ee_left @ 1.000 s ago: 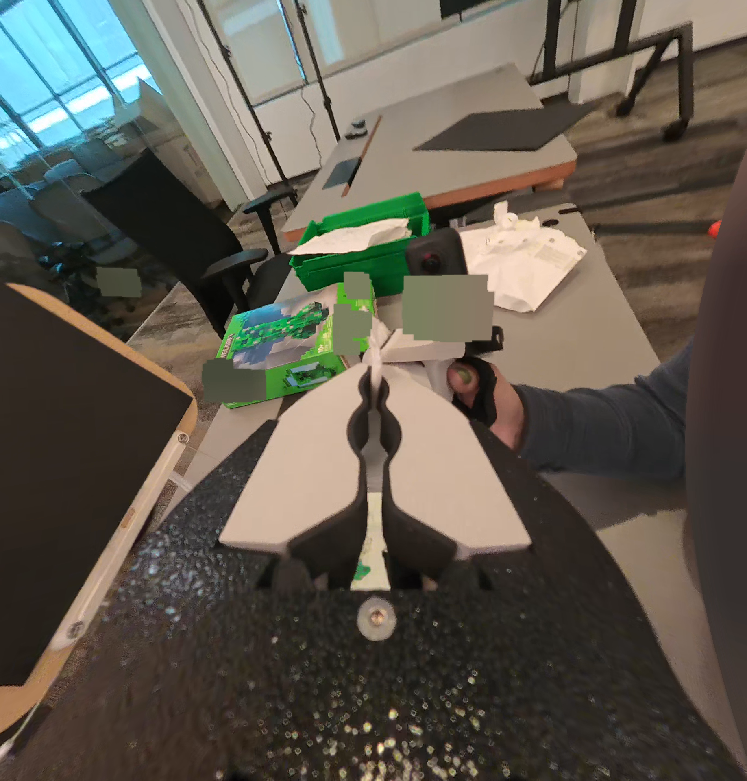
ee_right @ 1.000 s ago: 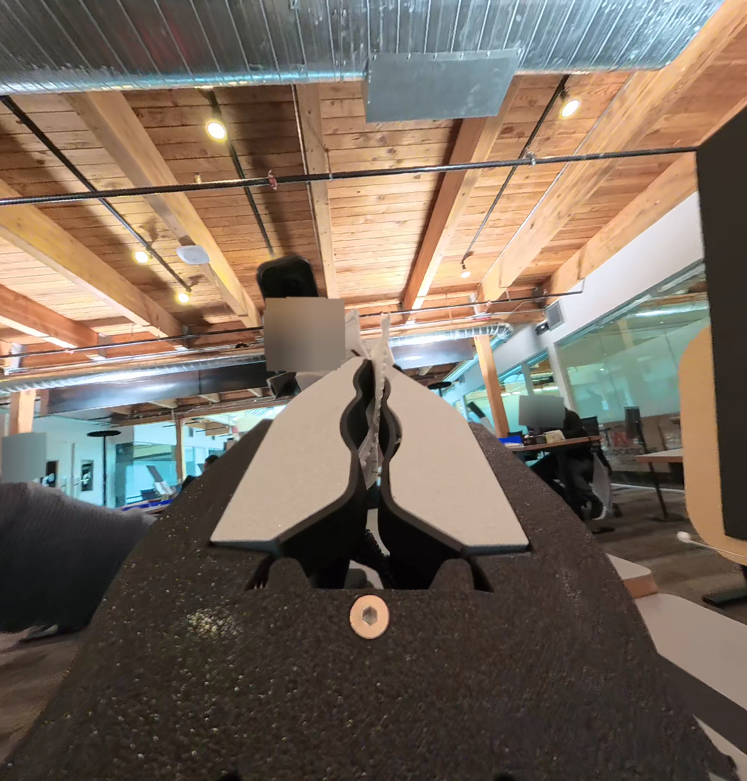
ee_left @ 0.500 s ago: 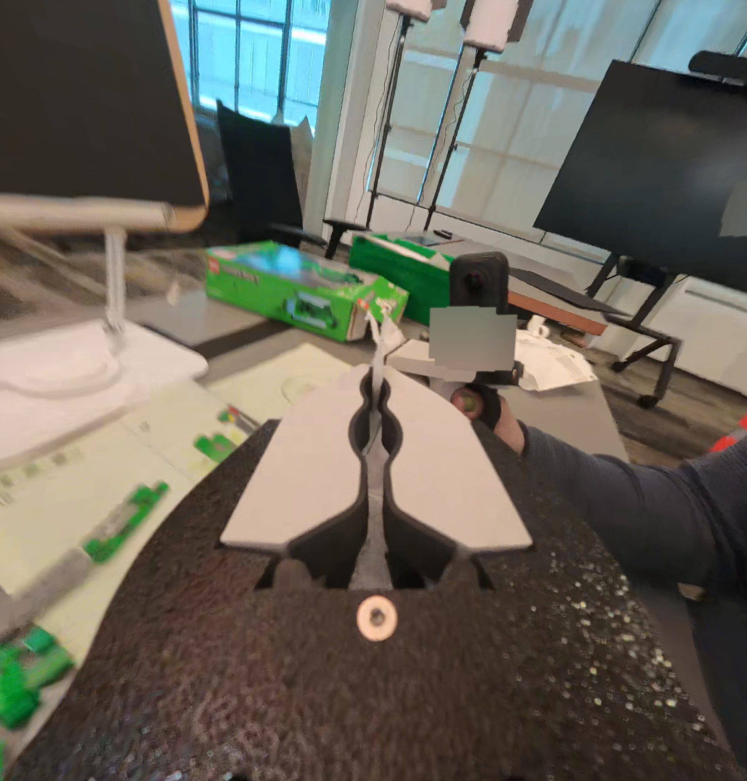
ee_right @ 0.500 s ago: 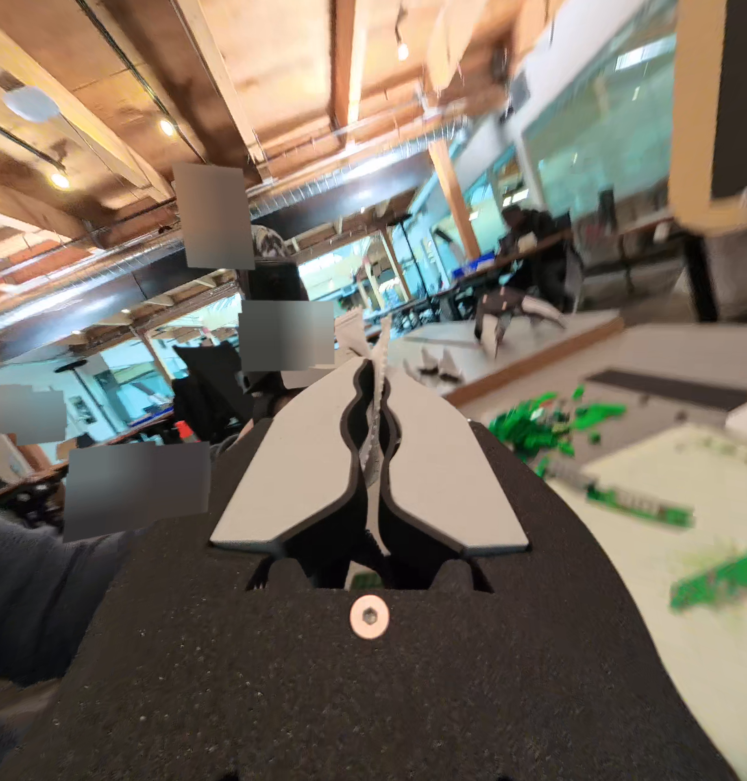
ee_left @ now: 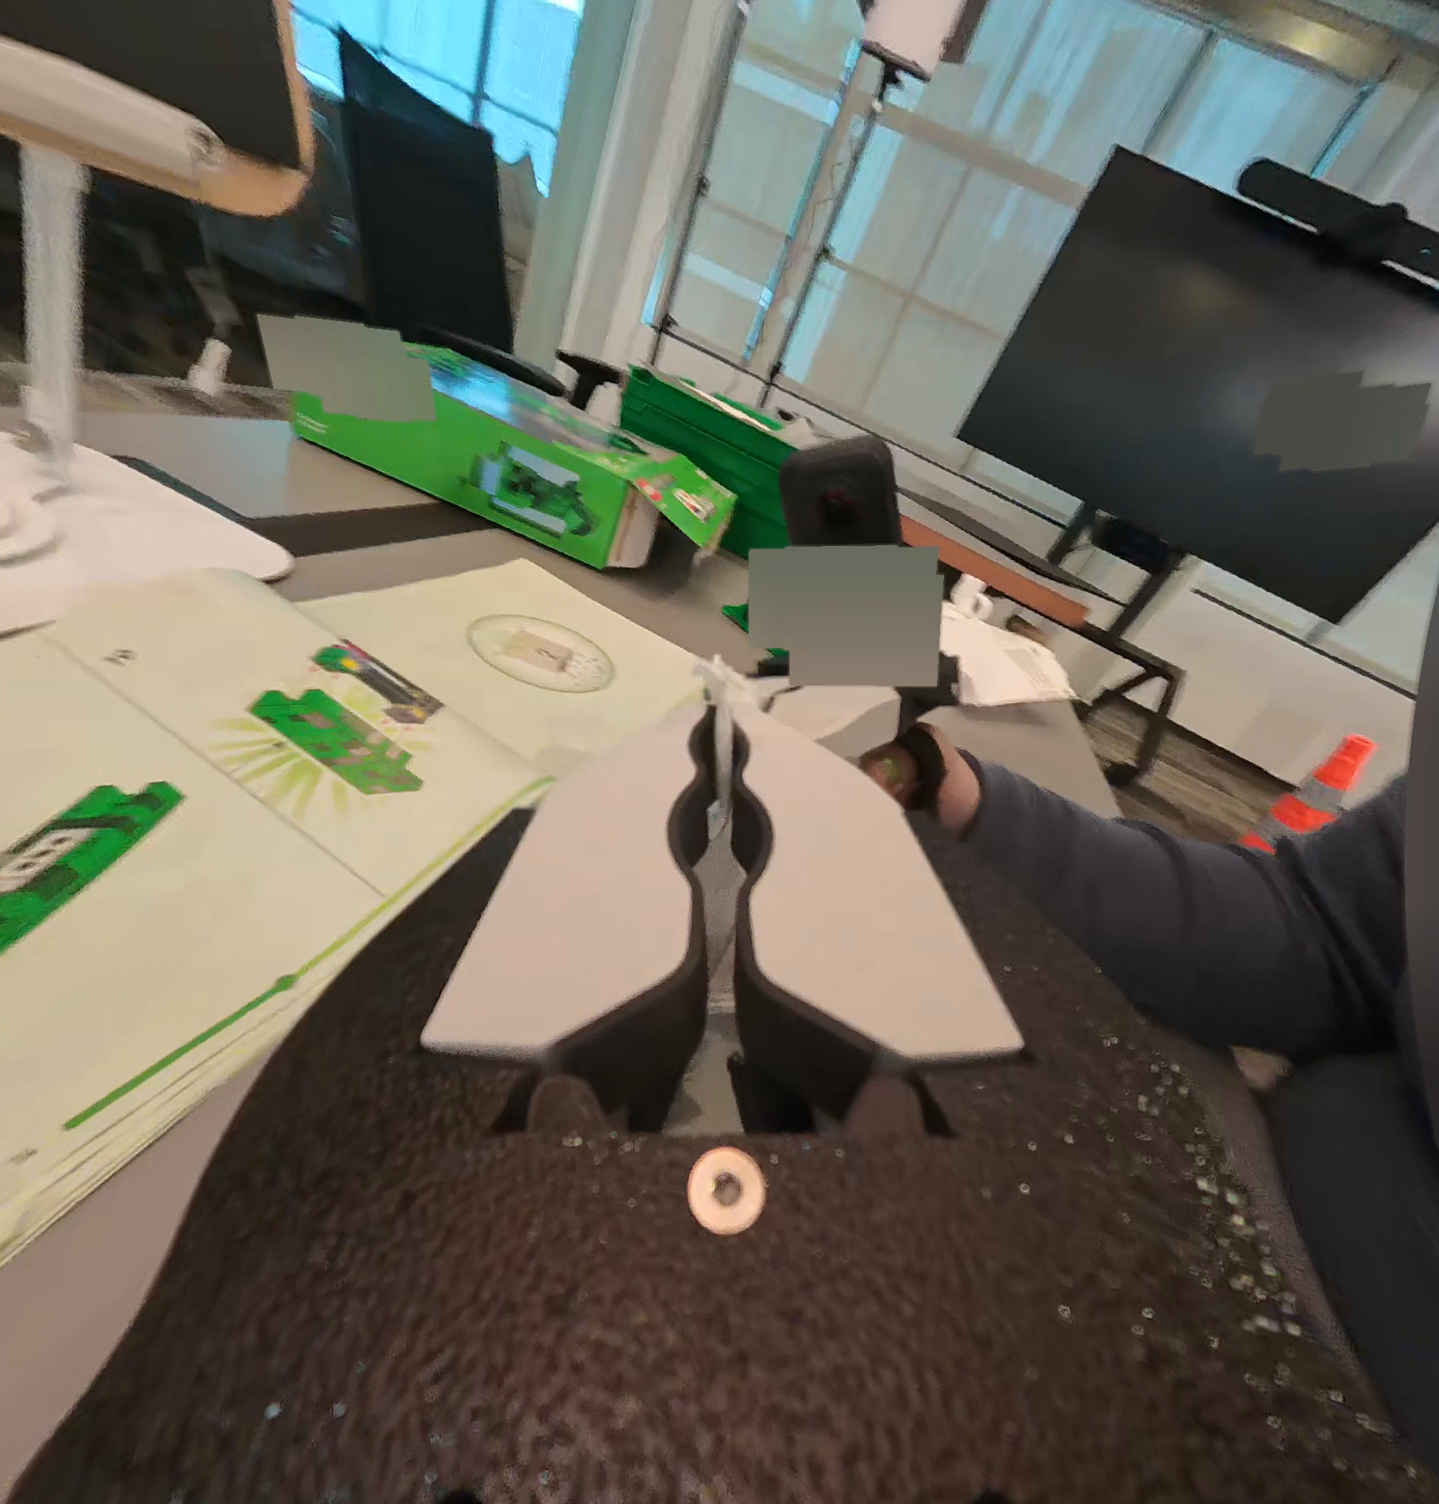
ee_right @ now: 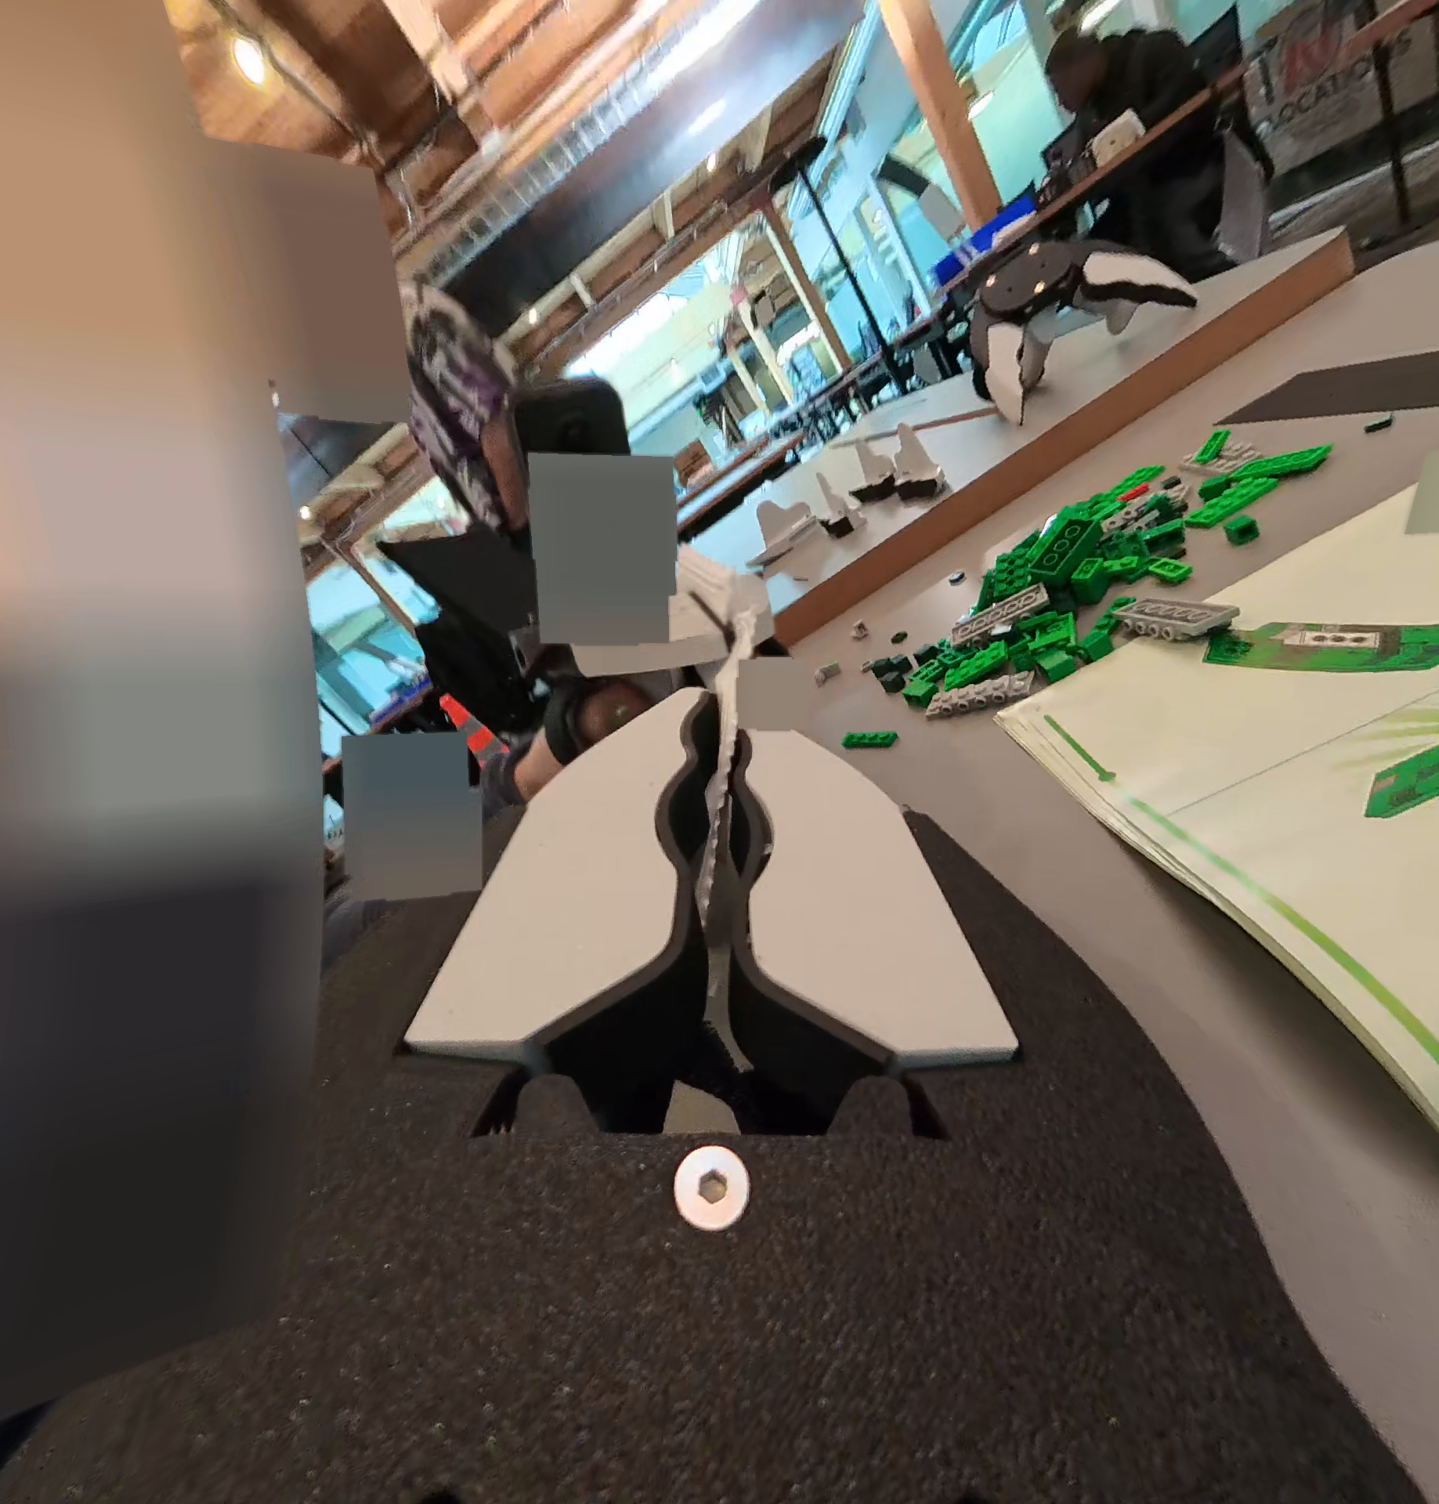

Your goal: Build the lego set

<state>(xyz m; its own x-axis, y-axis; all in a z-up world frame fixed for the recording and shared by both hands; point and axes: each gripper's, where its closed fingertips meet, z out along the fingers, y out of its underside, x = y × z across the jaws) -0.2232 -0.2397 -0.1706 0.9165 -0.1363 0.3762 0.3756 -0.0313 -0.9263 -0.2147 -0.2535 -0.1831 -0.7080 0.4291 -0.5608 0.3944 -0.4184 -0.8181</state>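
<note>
Pinching a thin strip of white paper bag (ee_left: 722, 757) from opposite sides, the left gripper (ee_left: 720, 724) and the right gripper (ee_right: 720, 716) both have their fingers pressed together on it, tip to tip, above the grey table (ee_left: 358, 488). The strip runs up the narrow slot between each pair of fingers and sticks out crumpled past the tips; what the bag holds cannot be told.

Just left of the left gripper lies the open instruction booklet (ee_left: 211, 814), flat on the table, its pages printed with green models. In the right wrist view the same booklet (ee_right: 1269, 773) lies to the right, and at its far edge sits a loose pile of green and grey lego bricks (ee_right: 1066, 586), with a few strays on the table beside it.

Farther off, beyond the booklet, the green lego box (ee_left: 520, 480) lies on its side with one end flap open; its inside is not visible. Behind it stands a green bin (ee_left: 699, 456) with white paper in it. White gripper fingers (ee_right: 862, 488) lie on the next table.
</note>
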